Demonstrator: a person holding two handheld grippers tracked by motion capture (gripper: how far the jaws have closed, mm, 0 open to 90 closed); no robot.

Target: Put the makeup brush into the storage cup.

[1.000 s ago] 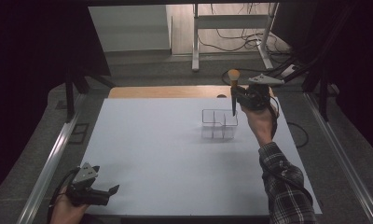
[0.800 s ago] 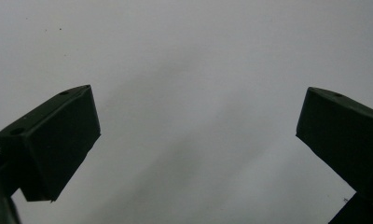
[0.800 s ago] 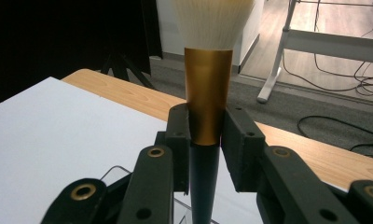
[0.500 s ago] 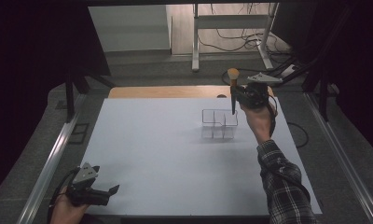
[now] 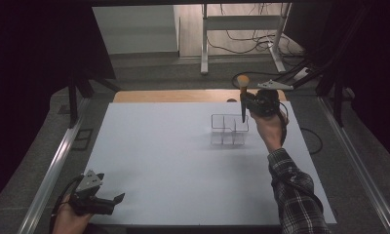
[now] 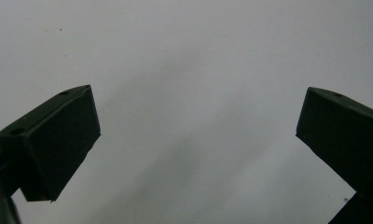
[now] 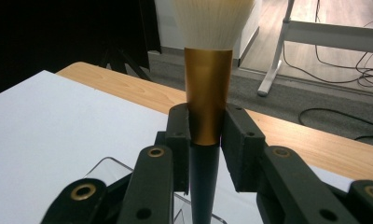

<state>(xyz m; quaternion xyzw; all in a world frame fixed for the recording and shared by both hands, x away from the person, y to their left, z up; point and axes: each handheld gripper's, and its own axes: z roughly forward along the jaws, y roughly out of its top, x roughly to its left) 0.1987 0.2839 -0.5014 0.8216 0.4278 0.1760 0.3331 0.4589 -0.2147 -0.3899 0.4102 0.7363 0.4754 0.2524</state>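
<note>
Above clear organizer [image 5: 229, 129]: right gripper [image 7: 206, 135] clamps upright brush [image 7: 208, 84], gold ferrule, pale bristles; left gripper [image 6: 198, 140] wide apart, empty.

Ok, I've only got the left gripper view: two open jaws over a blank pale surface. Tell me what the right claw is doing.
Observer: The right claw is shut on a makeup brush with a gold metal ferrule, black handle and pale bristles, held bristles up.
Operator: Now give me what's under it.
Observer: A divided clear plastic organiser stands on the white table, and the handle points down at its far right compartment.
Operator: Place my left claw for me.
Observer: The left claw is at the table's near left corner, far from the organiser.
</note>
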